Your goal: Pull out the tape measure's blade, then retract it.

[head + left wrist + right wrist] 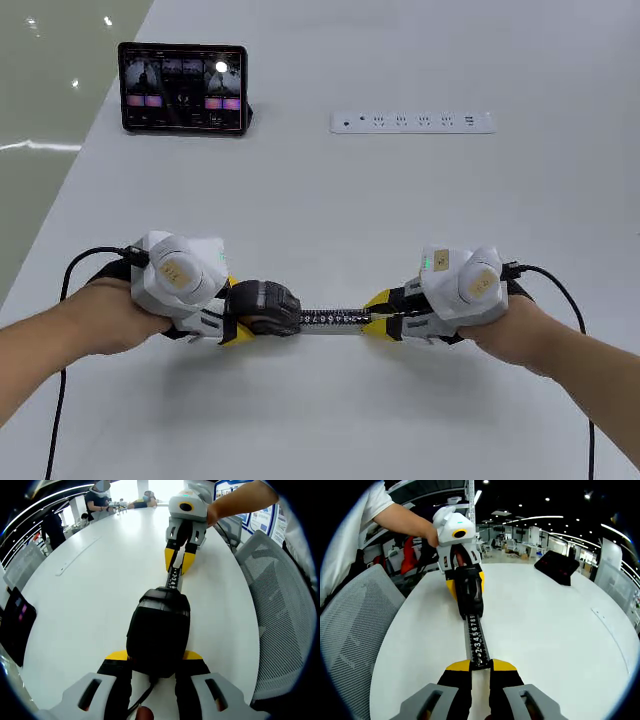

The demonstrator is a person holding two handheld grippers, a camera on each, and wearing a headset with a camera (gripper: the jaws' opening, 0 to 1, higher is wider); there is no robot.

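Note:
A black tape measure case (264, 306) lies on the white table, and my left gripper (236, 322) is shut on it; in the left gripper view the case (159, 630) sits between the yellow-tipped jaws. A short length of black blade (334, 318) with white numbers runs from the case to my right gripper (378, 314), which is shut on the blade's end. In the right gripper view the blade (476, 642) leads from my jaws to the case (469, 595). The right gripper (179, 561) faces the left gripper view, and the left gripper (464, 591) faces the right gripper view.
A tablet (183, 88) stands propped at the far left of the table (320, 200). A white power strip (412, 122) lies at the back right. A grey mesh chair (280, 605) stands beside the table's near edge. Cables trail from both grippers.

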